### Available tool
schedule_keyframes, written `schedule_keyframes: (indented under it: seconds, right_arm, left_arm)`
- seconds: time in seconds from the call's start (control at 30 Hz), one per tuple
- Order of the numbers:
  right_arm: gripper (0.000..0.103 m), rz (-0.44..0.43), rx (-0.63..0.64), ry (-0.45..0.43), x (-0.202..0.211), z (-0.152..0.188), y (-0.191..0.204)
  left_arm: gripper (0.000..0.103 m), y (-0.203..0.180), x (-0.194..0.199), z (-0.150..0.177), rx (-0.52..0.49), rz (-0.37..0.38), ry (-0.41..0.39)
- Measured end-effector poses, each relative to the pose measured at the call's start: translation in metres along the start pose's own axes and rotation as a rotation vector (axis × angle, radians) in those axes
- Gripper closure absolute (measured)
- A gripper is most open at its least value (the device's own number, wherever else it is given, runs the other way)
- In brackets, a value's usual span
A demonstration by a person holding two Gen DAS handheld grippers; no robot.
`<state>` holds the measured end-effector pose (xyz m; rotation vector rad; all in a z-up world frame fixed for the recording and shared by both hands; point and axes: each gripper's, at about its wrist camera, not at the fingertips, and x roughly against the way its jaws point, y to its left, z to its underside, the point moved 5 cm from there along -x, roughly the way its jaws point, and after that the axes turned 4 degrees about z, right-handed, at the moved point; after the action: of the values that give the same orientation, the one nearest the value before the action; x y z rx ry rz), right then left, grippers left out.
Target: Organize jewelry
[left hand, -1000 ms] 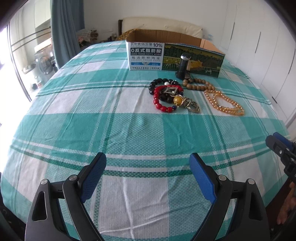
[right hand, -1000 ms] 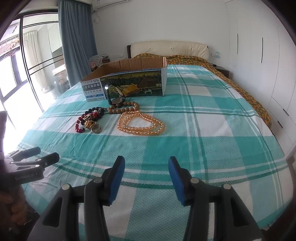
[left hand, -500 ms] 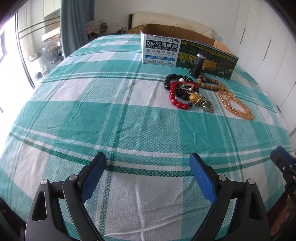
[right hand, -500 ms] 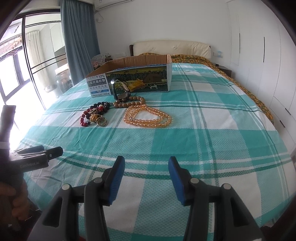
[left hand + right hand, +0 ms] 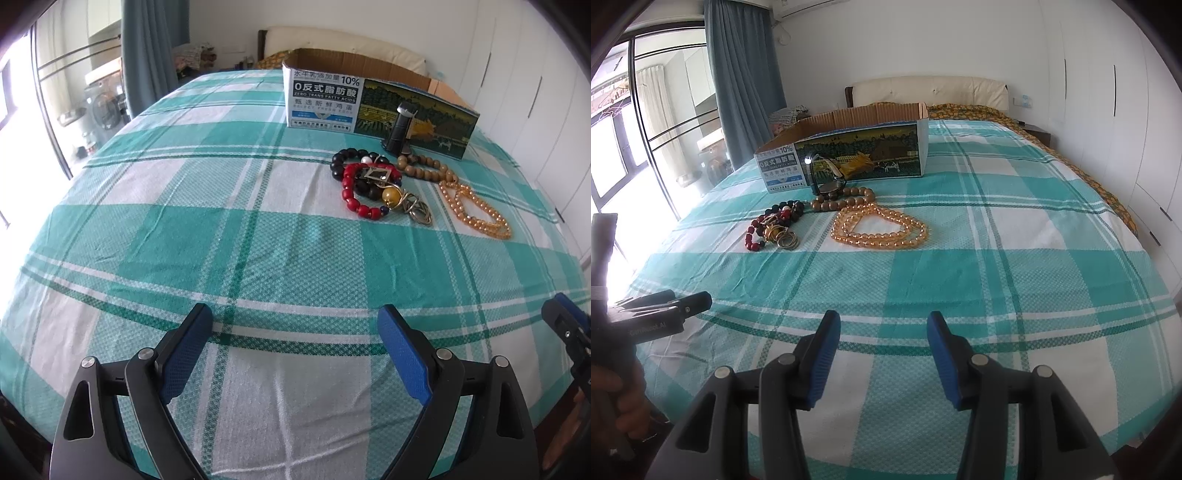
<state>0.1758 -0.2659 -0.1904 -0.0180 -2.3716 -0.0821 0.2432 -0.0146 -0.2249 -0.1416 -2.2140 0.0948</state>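
I see the jewelry heaped on the bed (image 5: pixel 258 229), all just in front of the cardboard box (image 5: pixel 354 103). Nearest the box, a black watch (image 5: pixel 400 129) stands on edge against its printed side. In front of the watch lie a black bead bracelet (image 5: pixel 341 162) and a brown bead bracelet (image 5: pixel 424 171). A red bead bracelet (image 5: pixel 354 195) overlaps the black one, with a metal pendant (image 5: pixel 376 173) across it and a yellow bead (image 5: pixel 392 195) and metal rings (image 5: pixel 419 212) touching it. The amber bead necklace (image 5: pixel 879 230) lies in loops beside the brown beads, on the box's right half.

My left gripper (image 5: pixel 295 347) hangs over the near edge of the bed, well apart from the box, jaws spread wide and empty. My right gripper (image 5: pixel 882 343) is beside it, jaws released too.
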Motion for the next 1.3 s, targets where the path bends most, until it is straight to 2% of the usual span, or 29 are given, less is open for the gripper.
schedule_keyframes:
  seconds: [0.7,0.87,1.03,1.13,1.3]
  right_arm:
    - [0.053,-0.025,-0.010,0.012,-0.003,0.002,-0.001]
    - [0.053,-0.075,0.035,0.033,-0.008,0.000,0.014]
    - [0.053,-0.170,0.103,0.062,-0.018,-0.014,0.037]
    - [0.053,-0.229,0.169,0.091,-0.032,-0.028,0.055]
    - [0.053,-0.266,0.290,0.129,-0.067,-0.054,0.086]
  left_arm:
    - [0.011,0.003,0.000,-0.002,0.015,0.008,0.005]
    - [0.011,0.004,-0.001,-0.003,0.012,0.009,0.007]
    - [0.011,0.010,-0.003,-0.013,0.023,0.008,0.007]
    - [0.011,0.016,-0.004,-0.021,0.036,-0.003,0.000]
    - [0.011,0.029,-0.003,-0.024,0.077,-0.012,-0.010]
